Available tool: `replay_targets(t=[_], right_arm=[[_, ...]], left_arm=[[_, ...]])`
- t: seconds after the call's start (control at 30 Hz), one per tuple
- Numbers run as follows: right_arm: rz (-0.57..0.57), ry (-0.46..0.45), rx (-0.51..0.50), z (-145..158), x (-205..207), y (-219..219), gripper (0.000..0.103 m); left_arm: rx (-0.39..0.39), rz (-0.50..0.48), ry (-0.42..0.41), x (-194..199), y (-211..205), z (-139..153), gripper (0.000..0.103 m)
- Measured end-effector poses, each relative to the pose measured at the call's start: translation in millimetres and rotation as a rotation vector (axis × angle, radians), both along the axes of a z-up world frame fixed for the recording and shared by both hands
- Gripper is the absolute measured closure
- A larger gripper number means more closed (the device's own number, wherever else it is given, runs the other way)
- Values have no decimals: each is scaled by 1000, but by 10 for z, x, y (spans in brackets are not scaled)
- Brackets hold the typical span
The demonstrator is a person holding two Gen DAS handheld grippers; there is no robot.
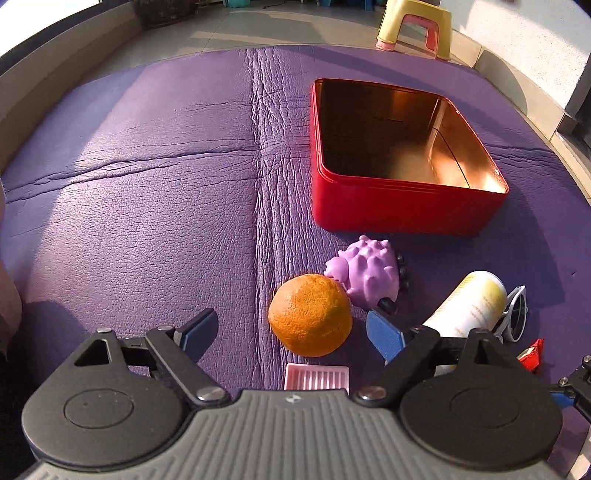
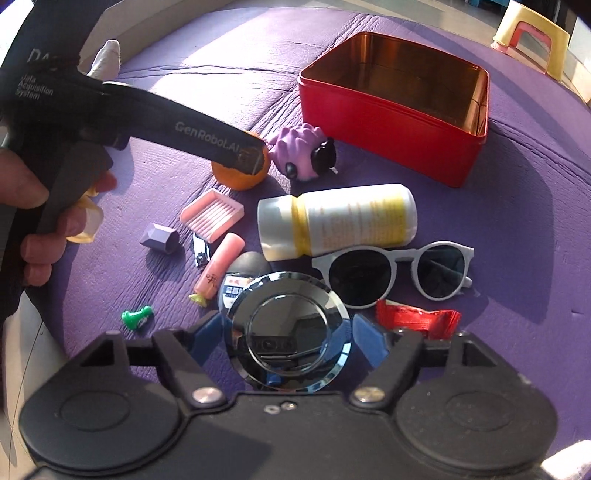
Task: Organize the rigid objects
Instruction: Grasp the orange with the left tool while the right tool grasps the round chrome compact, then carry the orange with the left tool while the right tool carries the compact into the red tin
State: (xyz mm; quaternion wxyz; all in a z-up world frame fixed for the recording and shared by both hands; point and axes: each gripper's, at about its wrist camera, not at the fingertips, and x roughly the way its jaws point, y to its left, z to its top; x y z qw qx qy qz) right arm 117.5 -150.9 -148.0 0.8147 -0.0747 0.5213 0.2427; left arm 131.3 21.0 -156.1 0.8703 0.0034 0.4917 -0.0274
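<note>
An open red tin box [image 1: 402, 206] [image 2: 388, 122] stands empty on the purple cushion. An orange [image 1: 310, 314] [image 2: 240, 177] lies in front of it beside a purple spiky toy [image 1: 365, 273] [image 2: 299, 151]. My left gripper [image 1: 291, 336] is open, its fingers on either side of the orange's near part, not touching. My right gripper [image 2: 284, 332] has its jaws on both sides of a round mirror [image 2: 288, 328] and seems shut on it. A white and yellow bottle [image 1: 469, 306] [image 2: 340, 221] and white sunglasses [image 2: 395, 273] [image 1: 515, 314] lie nearby.
A pink ridged tray [image 2: 212, 214] [image 1: 317, 376], purple gem block [image 2: 160, 238], nail clipper [image 2: 201, 254], pink tube [image 2: 219, 269], green toy [image 2: 136, 317] and red wrapper [image 2: 417, 317] are scattered on the cushion [image 1: 147, 184]. A yellow stool [image 1: 413, 26] stands beyond it.
</note>
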Motion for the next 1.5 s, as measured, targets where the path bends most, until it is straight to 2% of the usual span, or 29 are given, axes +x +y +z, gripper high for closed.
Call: replay_targets(t=[0.17,0.2,0.27,0.43,0.63,0.93,1.2,1.5], right_arm=[[-13,46,-7,-110,25,-43,20],[-10,48,-10,-122,13,-37,22],[-7,50,-7,-127,0,-37,24],[-16,50,-13,-146,-7,3,27],[-16,28,-38,-108,-39,15,28],[-12,-43,-30,201,70,-4,28],[-45,-128,-55,575,474,-184,28],[-72,-180,-70,851,1032,-317,28]], left_arm=[[-24,-8,10,85,10,-75,16],[-30,-9,11,96,12,-80,19],[-32,-9,23,124,12,-99,36],[-80,-8,31,139,43,-89,50],[-63,-14,40,134,31,-61,50],[-36,-14,38,57,46,98,51],[-36,-33,32,154,27,465,51],[-43,-92,-15,534,-89,851,51]])
